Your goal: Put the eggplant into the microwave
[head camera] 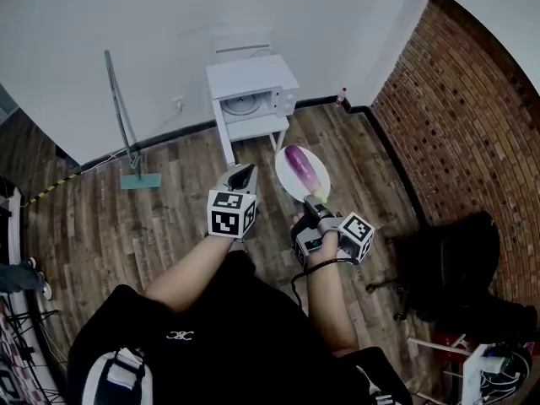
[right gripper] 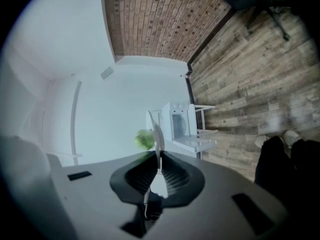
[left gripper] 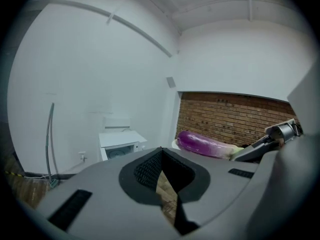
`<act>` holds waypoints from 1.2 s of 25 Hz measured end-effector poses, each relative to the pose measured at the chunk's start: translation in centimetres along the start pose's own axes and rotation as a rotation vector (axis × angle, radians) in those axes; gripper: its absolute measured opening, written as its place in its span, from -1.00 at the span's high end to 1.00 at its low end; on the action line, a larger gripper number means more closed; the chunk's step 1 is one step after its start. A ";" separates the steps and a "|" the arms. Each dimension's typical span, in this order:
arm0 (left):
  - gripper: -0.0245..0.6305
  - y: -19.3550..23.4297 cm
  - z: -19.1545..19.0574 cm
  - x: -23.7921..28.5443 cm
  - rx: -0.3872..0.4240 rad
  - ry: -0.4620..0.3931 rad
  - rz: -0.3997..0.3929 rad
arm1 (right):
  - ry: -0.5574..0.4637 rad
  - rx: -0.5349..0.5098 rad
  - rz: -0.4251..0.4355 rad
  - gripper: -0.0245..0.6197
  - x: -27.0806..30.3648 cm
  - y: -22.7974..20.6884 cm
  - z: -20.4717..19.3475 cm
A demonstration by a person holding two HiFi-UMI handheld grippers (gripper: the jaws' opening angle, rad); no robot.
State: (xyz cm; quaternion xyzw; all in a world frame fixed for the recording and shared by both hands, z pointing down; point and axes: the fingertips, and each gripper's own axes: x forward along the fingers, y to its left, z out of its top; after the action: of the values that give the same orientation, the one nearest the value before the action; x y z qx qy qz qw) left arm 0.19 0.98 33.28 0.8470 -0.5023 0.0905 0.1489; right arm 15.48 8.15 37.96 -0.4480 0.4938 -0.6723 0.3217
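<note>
A purple eggplant (head camera: 304, 169) with a green stem end lies on a white plate (head camera: 285, 175) held out over the wooden floor. My right gripper (head camera: 314, 202) is shut on the plate's near rim. In the right gripper view the plate (right gripper: 158, 134) shows edge-on between the jaws, with the eggplant's green end (right gripper: 144, 140) beside it. My left gripper (head camera: 243, 174) hangs to the plate's left, its fingertips together with nothing between them. The white microwave (head camera: 253, 99) sits on a white stand (head camera: 253, 130) by the far wall, ahead of both grippers. In the left gripper view the eggplant (left gripper: 205, 144) lies to the right of the microwave (left gripper: 120, 146).
A long-handled mop (head camera: 126, 133) leans on the white wall left of the stand. A brick wall (head camera: 472, 116) runs along the right. A black chair (head camera: 460, 268) stands at the right, and a small bottle (head camera: 342, 97) sits in the far corner.
</note>
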 end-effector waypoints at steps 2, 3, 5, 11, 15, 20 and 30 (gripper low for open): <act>0.93 0.3 0.1 1.3 -0.004 0.001 0.008 | 0.012 0.003 -0.024 0.83 1.0 -0.3 0.7; 0.93 0.5 0.1 2.0 -0.006 0.002 0.013 | 0.022 0.004 -0.022 0.83 1.7 -0.3 1.2; 0.93 1.0 0.1 3.7 -0.012 0.003 0.019 | 0.028 -0.006 -0.008 0.83 3.2 0.1 2.4; 0.93 2.9 1.2 10.8 -0.034 0.004 0.020 | 0.032 -0.024 -0.027 0.83 8.6 1.6 6.5; 0.93 4.4 3.2 15.8 -0.007 0.007 0.031 | 0.051 -0.041 -0.013 0.83 13.0 3.6 9.3; 0.93 6.9 5.8 21.4 -0.021 -0.013 0.048 | 0.078 -0.053 -0.008 0.84 18.7 5.8 12.7; 0.93 13.1 8.6 27.4 -0.042 -0.021 0.161 | 0.204 -0.083 -0.035 0.84 29.2 8.7 15.4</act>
State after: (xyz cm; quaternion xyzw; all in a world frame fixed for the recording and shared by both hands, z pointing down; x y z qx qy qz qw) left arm 1.89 -30.44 35.57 0.8016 -0.5719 0.0827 0.1536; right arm 18.13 -25.84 39.64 -0.3986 0.5433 -0.6991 0.2390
